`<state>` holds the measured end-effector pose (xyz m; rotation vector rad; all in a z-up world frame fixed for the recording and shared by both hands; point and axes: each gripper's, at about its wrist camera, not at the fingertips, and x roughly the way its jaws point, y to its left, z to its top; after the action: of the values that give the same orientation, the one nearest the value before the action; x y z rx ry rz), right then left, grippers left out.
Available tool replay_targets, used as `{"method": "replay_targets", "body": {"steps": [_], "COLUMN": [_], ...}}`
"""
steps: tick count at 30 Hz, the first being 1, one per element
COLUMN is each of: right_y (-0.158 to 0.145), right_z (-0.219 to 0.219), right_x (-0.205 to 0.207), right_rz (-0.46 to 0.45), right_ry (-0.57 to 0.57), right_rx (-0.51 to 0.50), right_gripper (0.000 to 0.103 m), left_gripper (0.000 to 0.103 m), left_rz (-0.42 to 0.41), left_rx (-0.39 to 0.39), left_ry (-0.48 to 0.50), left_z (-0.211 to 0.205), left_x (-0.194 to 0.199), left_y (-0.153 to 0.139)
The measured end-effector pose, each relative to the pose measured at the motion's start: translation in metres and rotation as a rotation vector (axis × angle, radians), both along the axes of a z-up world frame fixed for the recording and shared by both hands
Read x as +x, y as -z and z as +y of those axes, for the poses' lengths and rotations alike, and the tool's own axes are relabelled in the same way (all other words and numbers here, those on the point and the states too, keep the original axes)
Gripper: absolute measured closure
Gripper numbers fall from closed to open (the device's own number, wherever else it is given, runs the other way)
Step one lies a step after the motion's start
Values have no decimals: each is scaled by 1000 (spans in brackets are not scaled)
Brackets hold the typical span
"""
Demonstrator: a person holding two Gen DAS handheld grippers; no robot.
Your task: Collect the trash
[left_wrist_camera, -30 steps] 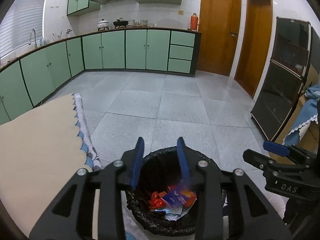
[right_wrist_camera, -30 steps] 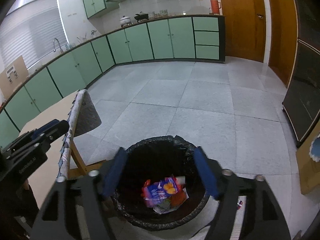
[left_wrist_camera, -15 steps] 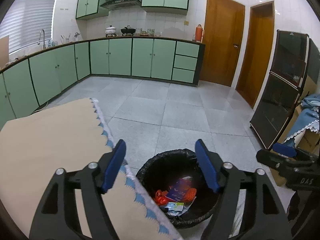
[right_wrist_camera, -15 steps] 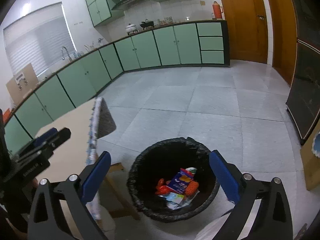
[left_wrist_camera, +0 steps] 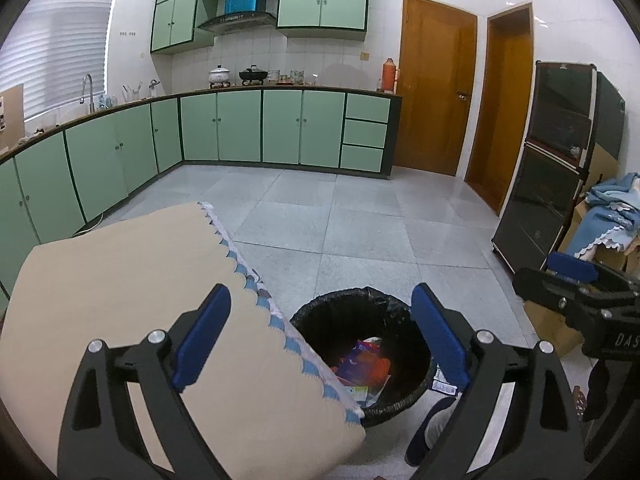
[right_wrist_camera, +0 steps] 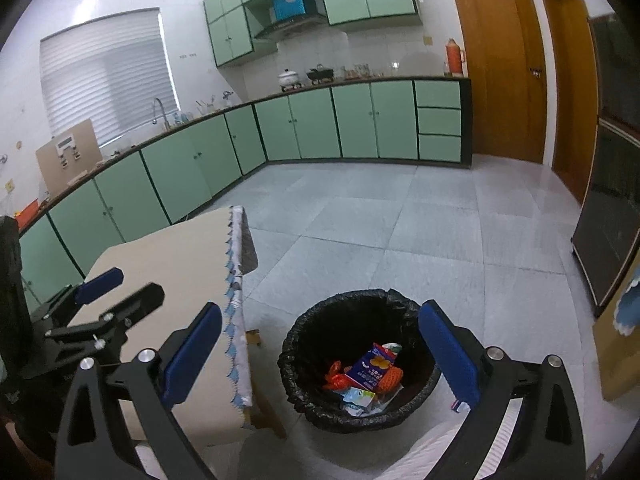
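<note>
The left gripper (left_wrist_camera: 320, 336) has just been opening its jaws and now stands wide apart with nothing between them; the right gripper (right_wrist_camera: 320, 356) is also spread wide and empty. The trash (right_wrist_camera: 368, 376), crumpled wrappers in orange, blue and white, lies at the bottom of the black-lined bin (right_wrist_camera: 296, 344) on the floor, just beside the table (left_wrist_camera: 120, 280) at its scalloped near-right edge. The drop step looks finished; the next move likely calls for searching the tabletop and floor for further litter, and none is visible here
</note>
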<state>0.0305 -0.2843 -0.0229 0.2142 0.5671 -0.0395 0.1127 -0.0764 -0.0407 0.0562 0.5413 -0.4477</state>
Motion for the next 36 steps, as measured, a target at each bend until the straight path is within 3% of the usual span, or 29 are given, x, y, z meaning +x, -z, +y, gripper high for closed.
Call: {"method": "replay_targets", "body": {"steps": [18,36], "right_y": [-13,-16], "right_z": [33,45], "right_x": [-26,-30], "right_rz": [-58,-76], "right_ry": [-78,-101], "right_rx": [-74,-71], "right_gripper": [6,6], "left_gripper": [11,11], "left_rz": [-97,-111], "left_rx": [-25,-27], "left_ry": [-64,-87], "left_z": [34,46], "left_x": [-56,-67], "left_y": [-28,-32]}}
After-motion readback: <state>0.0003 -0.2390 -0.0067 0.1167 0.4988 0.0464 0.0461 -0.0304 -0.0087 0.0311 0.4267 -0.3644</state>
